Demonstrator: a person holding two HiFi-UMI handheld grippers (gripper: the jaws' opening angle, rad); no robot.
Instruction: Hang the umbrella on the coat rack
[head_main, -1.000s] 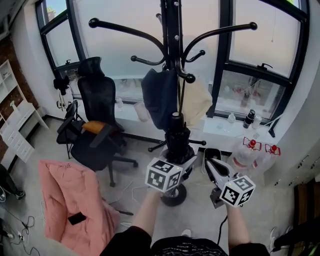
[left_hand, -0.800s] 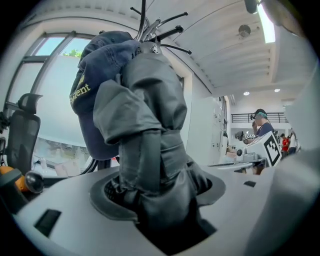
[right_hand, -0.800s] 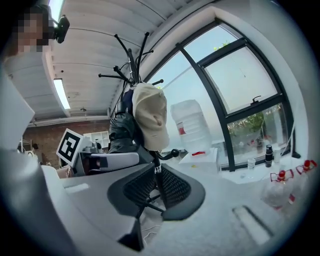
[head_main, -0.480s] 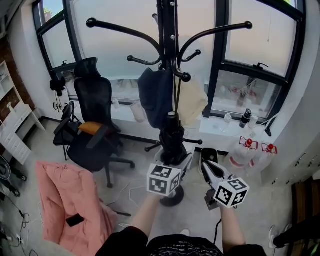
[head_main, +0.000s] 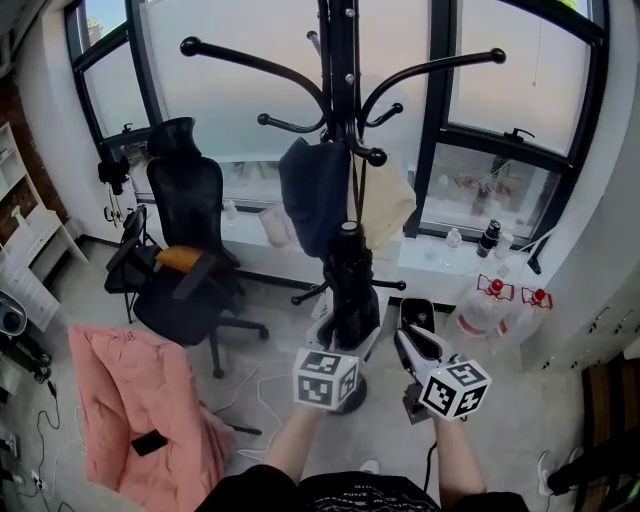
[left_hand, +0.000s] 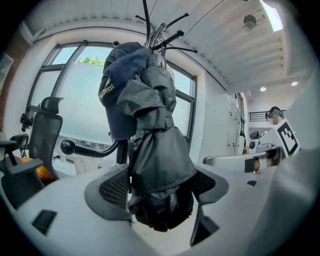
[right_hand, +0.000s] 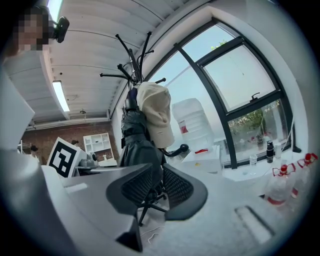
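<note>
The folded black umbrella (head_main: 348, 280) hangs upright against the pole of the black coat rack (head_main: 340, 60). In the left gripper view the umbrella (left_hand: 157, 155) fills the middle, its lower end between my jaws. My left gripper (head_main: 345, 338) (left_hand: 160, 186) is opening, its pads wide on either side of the fabric and not squeezing it. To the right of the umbrella, my right gripper (head_main: 407, 335) (right_hand: 156, 182) is opening from a narrow gap and has nothing between its pads. The umbrella (right_hand: 135, 145) shows beyond them.
A navy cap (head_main: 315, 195) and a beige cap (head_main: 390, 205) hang on the rack's lower hooks. A black office chair (head_main: 190, 270) and a pink cloth (head_main: 140, 400) are at the left. Water jugs (head_main: 495, 305) stand by the window wall at the right.
My left gripper has sunk a little along the umbrella and its jaws have spread. The umbrella stays hanging on the rack. My right gripper has shifted slightly left.
</note>
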